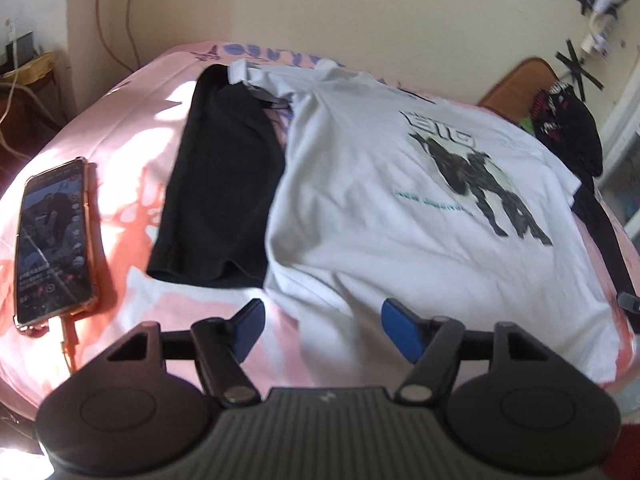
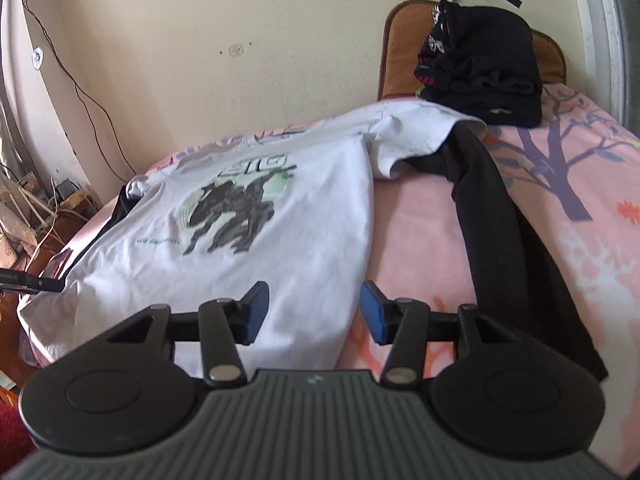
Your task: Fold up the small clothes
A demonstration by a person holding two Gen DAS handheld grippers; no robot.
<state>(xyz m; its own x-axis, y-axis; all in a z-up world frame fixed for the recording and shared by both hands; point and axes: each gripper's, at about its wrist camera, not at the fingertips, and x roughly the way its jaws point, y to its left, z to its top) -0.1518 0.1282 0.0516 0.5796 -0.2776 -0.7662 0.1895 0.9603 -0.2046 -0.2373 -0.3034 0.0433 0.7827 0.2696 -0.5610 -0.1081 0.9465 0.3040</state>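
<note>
A white T-shirt with a dark horse print lies spread flat, print up, on the pink bed sheet; it also shows in the right wrist view. My left gripper is open and empty, just above the shirt's near hem at its left corner. My right gripper is open and empty over the shirt's near right edge. A black garment lies left of the shirt. Another black garment lies partly under the shirt's right sleeve.
A phone with a lit screen lies on the sheet at the left, cable attached. A pile of dark folded clothes sits at the bed's far right, by a brown cushion. The wall runs behind the bed. Cables and clutter lie left of the bed.
</note>
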